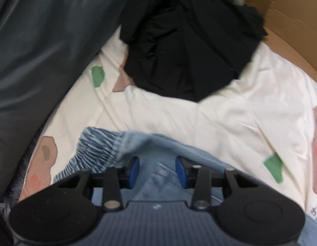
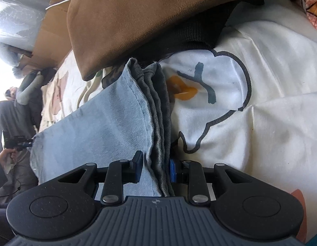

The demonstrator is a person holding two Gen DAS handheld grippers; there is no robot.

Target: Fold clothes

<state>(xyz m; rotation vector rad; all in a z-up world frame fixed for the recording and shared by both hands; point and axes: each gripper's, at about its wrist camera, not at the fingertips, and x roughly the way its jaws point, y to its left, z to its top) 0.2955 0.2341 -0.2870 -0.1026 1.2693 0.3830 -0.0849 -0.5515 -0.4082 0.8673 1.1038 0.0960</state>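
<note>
Light blue jeans (image 1: 152, 143) lie on a cream printed sheet (image 1: 230, 119), their elastic waistband (image 1: 97, 149) at the left. My left gripper (image 1: 157, 170) stands open over the denim near the waistband, its blue pads (image 1: 134, 169) apart and resting on the cloth. In the right wrist view my right gripper (image 2: 155, 170) is shut on the stacked leg hems of the jeans (image 2: 158, 123), which stand bunched in grey layers between the pads. The pale denim (image 2: 97, 127) spreads to the left.
A black garment (image 1: 185, 47) is heaped on the sheet ahead of the left gripper, with a grey cloth (image 1: 41, 47) at the left and cardboard (image 1: 291, 20) at the right. A brown garment (image 2: 148, 16) lies over a black one (image 2: 195, 34). A person (image 2: 21, 94) stands far left.
</note>
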